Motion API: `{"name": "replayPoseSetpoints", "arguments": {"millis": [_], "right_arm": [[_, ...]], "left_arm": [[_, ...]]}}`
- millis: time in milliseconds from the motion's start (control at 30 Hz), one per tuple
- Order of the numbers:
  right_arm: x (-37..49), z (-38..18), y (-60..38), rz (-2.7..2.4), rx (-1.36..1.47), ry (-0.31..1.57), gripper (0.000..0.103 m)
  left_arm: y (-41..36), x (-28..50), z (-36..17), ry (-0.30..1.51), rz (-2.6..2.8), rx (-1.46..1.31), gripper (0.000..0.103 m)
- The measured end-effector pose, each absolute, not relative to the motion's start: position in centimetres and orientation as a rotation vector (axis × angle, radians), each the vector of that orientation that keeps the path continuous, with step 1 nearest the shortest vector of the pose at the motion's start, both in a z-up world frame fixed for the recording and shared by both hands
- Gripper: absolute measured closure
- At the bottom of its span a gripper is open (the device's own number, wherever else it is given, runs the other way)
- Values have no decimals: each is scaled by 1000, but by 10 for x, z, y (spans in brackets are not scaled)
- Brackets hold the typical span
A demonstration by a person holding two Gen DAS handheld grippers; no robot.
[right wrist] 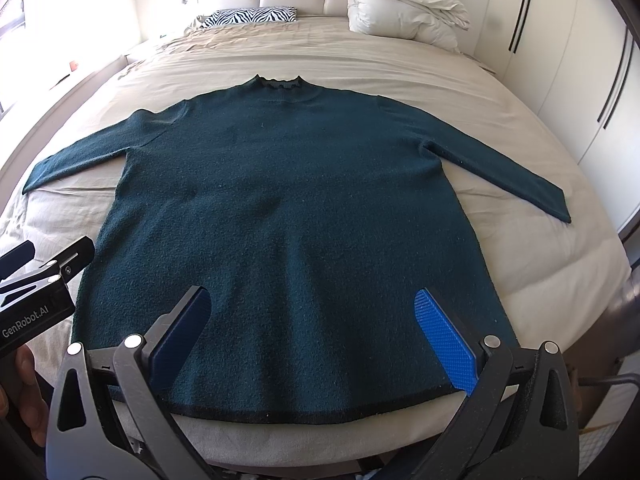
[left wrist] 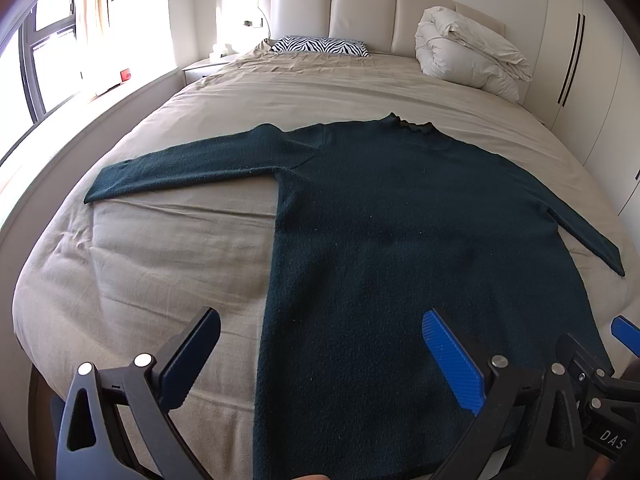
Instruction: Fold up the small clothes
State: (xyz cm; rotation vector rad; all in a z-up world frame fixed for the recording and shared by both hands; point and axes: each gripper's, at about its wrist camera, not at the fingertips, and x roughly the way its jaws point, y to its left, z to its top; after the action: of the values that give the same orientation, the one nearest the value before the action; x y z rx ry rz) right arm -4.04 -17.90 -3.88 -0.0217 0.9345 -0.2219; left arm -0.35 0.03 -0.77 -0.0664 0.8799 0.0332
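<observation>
Mostly hidden is the near hem of the dark green sweater (left wrist: 400, 220) in my left wrist view, where it runs off the bottom edge; the right wrist view shows that hem whole, with its dark band, lying just short of the near edge of the bed (right wrist: 540, 272). My hands are nearly out of sight, only a sliver of fingers at the left edge of the right view. The sweater lies flat on the beige cover, collar far, both sleeves spread out to left and right. My left gripper (left wrist: 320, 356) gapes wide above the sweater's near left side edge, gripping nothing. My right gripper (right wrist: 312, 336) is spread just as wide, empty, hovering over the near middle of the body above the hem.
</observation>
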Motion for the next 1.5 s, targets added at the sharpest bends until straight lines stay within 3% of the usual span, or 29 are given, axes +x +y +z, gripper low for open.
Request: {"name": "replayPoseSetpoints", "arguments": {"millis": [1500], "right_arm": [[-37,-47,-175,-219,-28,944,0]], "left_arm": [[5,-4,-15,889,29,-83,0]]}}
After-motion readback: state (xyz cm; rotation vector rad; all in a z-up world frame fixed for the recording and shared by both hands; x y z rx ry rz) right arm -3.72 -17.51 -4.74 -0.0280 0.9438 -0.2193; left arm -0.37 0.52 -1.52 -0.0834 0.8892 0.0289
